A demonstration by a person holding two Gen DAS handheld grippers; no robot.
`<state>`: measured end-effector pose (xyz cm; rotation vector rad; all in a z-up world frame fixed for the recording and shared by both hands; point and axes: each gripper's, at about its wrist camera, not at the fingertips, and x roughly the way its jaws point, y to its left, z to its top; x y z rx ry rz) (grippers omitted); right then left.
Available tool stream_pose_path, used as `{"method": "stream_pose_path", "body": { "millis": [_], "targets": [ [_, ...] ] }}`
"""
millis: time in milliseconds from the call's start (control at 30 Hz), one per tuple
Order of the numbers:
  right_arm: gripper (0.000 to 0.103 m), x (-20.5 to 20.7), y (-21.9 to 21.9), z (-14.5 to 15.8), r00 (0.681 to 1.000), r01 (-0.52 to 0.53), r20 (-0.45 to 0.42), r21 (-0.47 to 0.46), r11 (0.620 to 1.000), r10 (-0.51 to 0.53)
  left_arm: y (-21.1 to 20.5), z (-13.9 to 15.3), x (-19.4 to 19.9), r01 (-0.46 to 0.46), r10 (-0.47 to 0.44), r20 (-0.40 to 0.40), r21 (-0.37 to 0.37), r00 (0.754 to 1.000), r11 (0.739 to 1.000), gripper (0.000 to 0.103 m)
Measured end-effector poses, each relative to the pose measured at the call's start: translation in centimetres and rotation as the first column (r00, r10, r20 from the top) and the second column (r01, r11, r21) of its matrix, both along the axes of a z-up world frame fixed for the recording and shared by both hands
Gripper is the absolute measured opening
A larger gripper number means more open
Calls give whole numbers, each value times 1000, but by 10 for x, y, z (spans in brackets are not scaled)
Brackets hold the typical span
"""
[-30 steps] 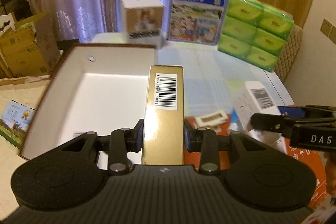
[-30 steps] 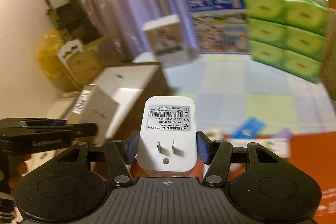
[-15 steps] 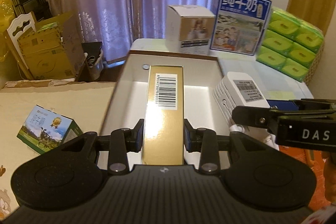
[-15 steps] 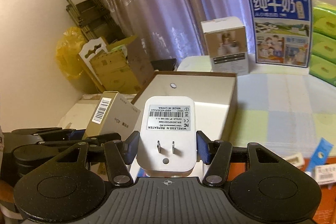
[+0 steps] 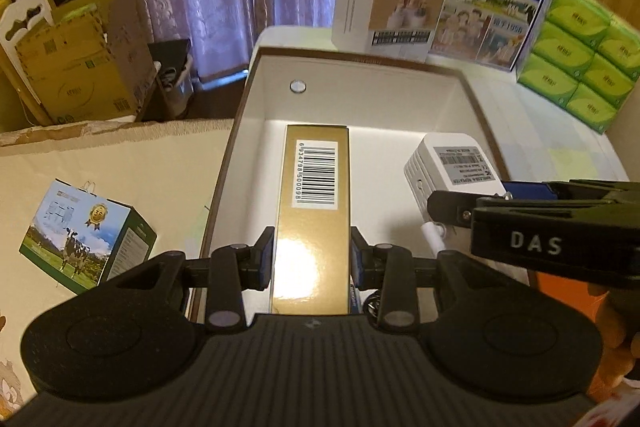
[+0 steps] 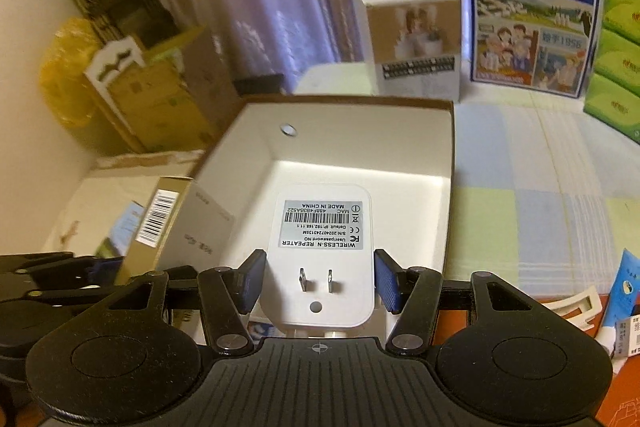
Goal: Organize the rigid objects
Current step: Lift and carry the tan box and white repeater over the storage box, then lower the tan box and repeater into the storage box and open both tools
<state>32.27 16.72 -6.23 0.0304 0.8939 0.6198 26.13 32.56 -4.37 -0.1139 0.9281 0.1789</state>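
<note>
Both tongs pinch: left tongs (image 5: 312, 259) a glossy gold carton (image 5: 314, 211) (barcoded), right tongs (image 6: 318, 281) a smooth white repeater (image 6: 320, 247).

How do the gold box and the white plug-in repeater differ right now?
The gold box is long, narrow cardboard with a barcode; the repeater is squat white plastic with rounded corners and plug prongs. The left tool clamps the box, the right tool the repeater. Both are over the open white box.

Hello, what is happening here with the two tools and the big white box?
A person is tidying items into the open white box. The left gripper is shut on a gold carton; the right gripper is shut on a white plug-in repeater. Both items hang above the box, not yet released.
</note>
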Motion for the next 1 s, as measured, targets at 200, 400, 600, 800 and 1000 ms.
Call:
{"method": "stream_pose_path", "body": {
  "millis": [200, 400, 600, 800, 1000],
  "targets": [
    [54, 13, 12, -25, 999, 25, -20, -75, 997, -27, 8, -19, 16, 9, -9, -50, -1, 999, 1000, 31],
    [54, 18, 18, -34, 999, 42, -11, -110, 993, -43, 14, -28, 28, 16, -16, -72, -1, 997, 1000, 31],
    [54, 22, 21, -36, 998, 66, 1, -127, 990, -67, 16, -33, 36, 31, -30, -80, 18, 996, 999, 31],
    [55, 17, 21, -31, 998, 47, 42, -143, 989, -41, 13, -35, 35, 67, -63, -65, 56, 996, 996, 43],
    [57, 4, 13, -28, 1000, -8, 20, -137, 991, 11, 12, -34, 27, 71, -68, -66, 36, 995, 997, 44]
  ]
}}
